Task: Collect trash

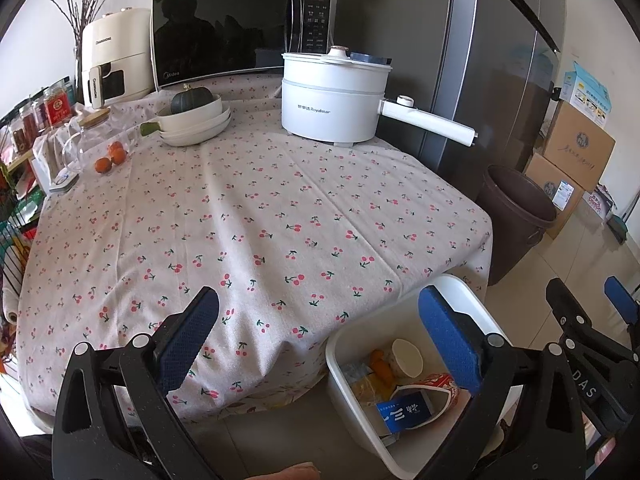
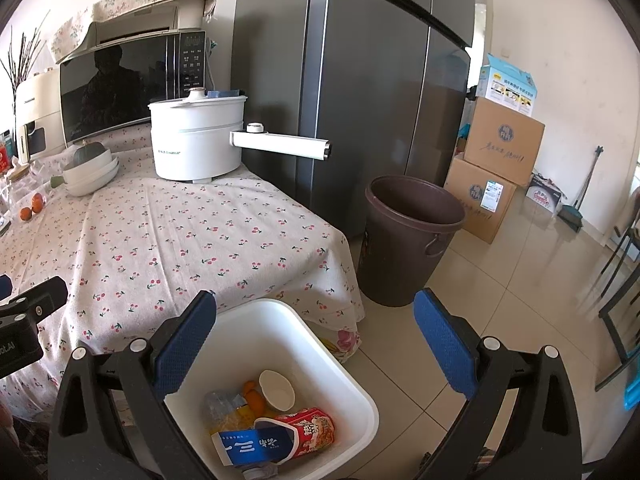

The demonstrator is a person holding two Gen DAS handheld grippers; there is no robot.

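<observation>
Both my jaws stand wide apart, holding nothing. Left gripper (image 1: 318,322) hangs over the near edge of the surface (image 1: 240,216); right gripper (image 2: 316,330) hangs over the white bin (image 2: 352,384) on the floor, just right of the surface's near corner.

Trash lies in the bin: blue carton (image 2: 250,446), red snack packet (image 2: 314,430), small paper cup (image 2: 277,389), orange peel (image 2: 254,396), clear wrapper (image 2: 222,402).

Near and middle cloth shows no loose scraps. Far left: two oranges (image 1: 111,157) by a glass jar (image 1: 86,142). Far centre: stacked bowls (image 1: 198,126) with a squash, then the pot (image 1: 332,100), microwave (image 1: 232,36) behind. Brown pail (image 2: 408,240) on the floor, far right by the fridge (image 2: 360,80).

Judgement: collecting looks at or near its end. Next move: scan the far left for anything missed; if none, withdraw.
</observation>
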